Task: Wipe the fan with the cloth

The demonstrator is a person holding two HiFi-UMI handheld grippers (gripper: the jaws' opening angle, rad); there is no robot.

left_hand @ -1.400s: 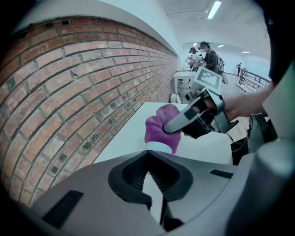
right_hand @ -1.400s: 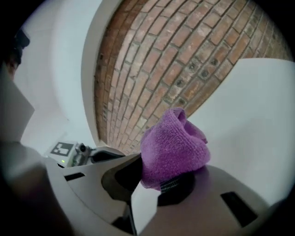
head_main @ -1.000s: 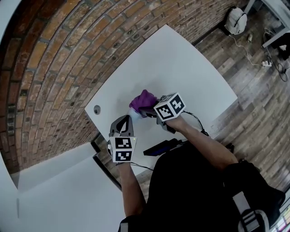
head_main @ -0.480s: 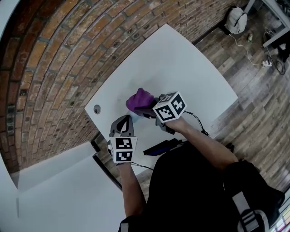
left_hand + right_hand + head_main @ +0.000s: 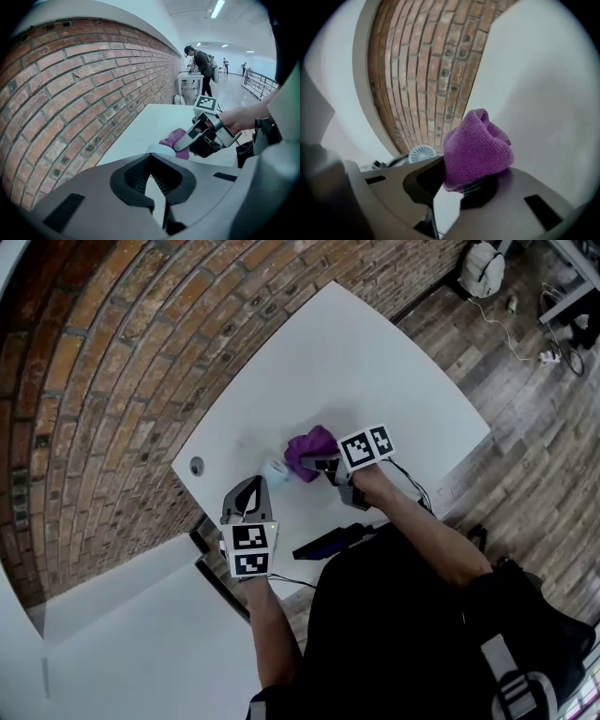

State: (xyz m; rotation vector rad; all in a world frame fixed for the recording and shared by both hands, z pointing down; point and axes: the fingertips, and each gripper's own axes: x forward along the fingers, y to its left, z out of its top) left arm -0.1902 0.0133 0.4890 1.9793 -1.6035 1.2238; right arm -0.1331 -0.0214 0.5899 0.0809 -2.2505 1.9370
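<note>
left tongs: pressed together, angled down at the bench, near its front edge. Thin white sliver shows between the pads in the left gripper view; can't tell if that's bench or part of the fan

right tongs: pinching the cloth, roughly level, pointing in from the person's right. Cloth is purple, bunched into a lump that sticks out past the tips

fan: small, white, round grille. Sits on the bench just past the left tongs' tips, between them and the cloth. Head view has the cloth right against the fan's far-right side, and in the left gripper view it's directly behind the fan rim, looks touching; actual contact not confirmable. Right gripper view puts the fan left of the cloth, partly behind the jaw

Surroundings: bench is white w/ a small round hole near its left corner. Brick wall along the far-left edge, wood floor on the right w/ a white bag at top. 2nd white surface bottom left. Left gripper view also catches a person standing at another table far down the room
</note>
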